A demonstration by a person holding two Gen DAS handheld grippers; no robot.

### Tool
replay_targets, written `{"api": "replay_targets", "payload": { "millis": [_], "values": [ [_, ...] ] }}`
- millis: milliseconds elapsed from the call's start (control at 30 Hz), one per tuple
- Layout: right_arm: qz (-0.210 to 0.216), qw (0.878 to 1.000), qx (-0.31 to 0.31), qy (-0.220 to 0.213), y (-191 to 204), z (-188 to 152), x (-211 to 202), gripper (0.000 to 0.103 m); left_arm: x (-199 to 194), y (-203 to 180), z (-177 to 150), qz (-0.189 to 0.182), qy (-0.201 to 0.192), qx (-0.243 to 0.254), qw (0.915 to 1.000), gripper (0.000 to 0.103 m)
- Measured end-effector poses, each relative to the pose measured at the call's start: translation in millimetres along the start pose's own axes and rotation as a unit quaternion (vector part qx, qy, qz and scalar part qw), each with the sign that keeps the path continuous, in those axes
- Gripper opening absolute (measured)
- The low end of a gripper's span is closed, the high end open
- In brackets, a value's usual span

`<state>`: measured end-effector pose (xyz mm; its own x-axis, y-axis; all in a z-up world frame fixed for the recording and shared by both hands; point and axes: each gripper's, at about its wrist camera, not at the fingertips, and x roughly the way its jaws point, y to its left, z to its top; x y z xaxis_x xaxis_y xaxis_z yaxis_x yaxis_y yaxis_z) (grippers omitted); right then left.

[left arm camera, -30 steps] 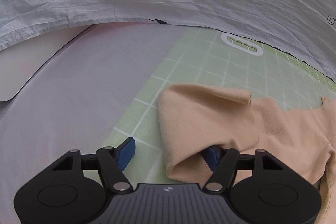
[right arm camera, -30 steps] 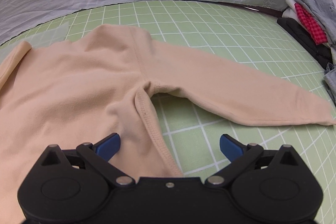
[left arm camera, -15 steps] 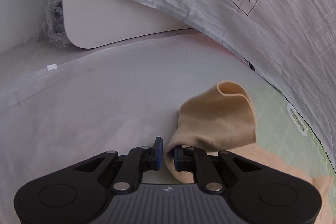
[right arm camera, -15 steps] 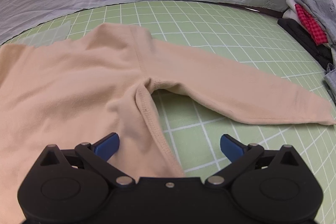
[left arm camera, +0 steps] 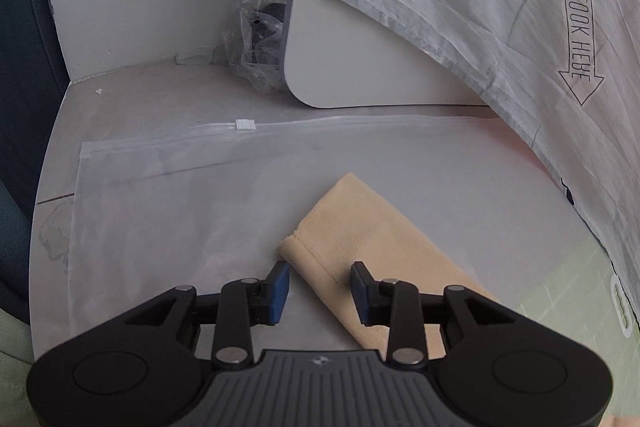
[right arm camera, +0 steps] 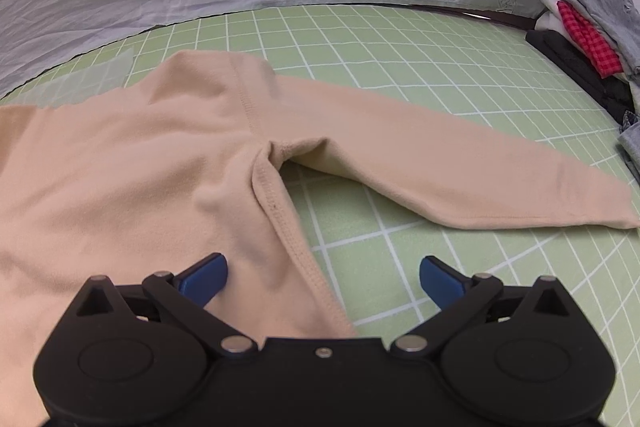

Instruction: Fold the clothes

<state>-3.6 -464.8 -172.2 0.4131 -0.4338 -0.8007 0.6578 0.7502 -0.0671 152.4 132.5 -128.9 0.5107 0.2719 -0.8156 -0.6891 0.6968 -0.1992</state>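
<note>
1. The left hand-held gripper has just been opening; its jaws now stand apart, the beige sleeve lying between them, released.
2. That sleeve, bunched a second ago on the green mat, now lies flat and straightened across the clear plastic bag on the table.
3. The right hand-held gripper hangs apart over the beige top, gripping nothing.
4. Its far sleeve stays spread on the green mat; folding likely starts next.
</note>
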Motion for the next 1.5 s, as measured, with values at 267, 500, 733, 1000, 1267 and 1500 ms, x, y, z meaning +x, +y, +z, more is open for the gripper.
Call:
{"api": "replay_targets", "payload": {
  "millis": [267,500,733,1000,1267,1500],
  "values": [
    [-0.017,0.998,-0.052,0.009,6.8,15.1,-4.3,0.103,-23.7,-34.5,-22.3,-0.026,-0.01,0.09,0.9956,0.067],
    [0.008,0.998,-0.034,-0.045,-1.8,61.7,-8.4,0.103,-45.5,-103.4,-65.8,-0.104,0.0,0.207,0.9728,0.074],
    [0.052,0.997,-0.015,-0.059,4.8,124.0,32.7,0.088,-57.6,-197.5,-109.6,-0.201,0.042,0.334,0.92,0.074],
    [0.149,0.989,0.025,0.0,24.7,155.3,83.5,0.067,-46.1,-295.1,-141.8,-0.267,0.068,0.411,0.8688,0.079],
    [0.136,0.991,0.004,-0.017,22.4,124.2,58.9,0.012,-36.3,-333.5,-172.6,-0.27,0.068,0.461,0.8427,0.079],
    [0.085,0.995,0.008,-0.057,6.4,78.1,29.2,0.011,-26.0,-329.3,-191.5,-0.242,0.082,0.483,0.8375,0.059]
  ]
}}
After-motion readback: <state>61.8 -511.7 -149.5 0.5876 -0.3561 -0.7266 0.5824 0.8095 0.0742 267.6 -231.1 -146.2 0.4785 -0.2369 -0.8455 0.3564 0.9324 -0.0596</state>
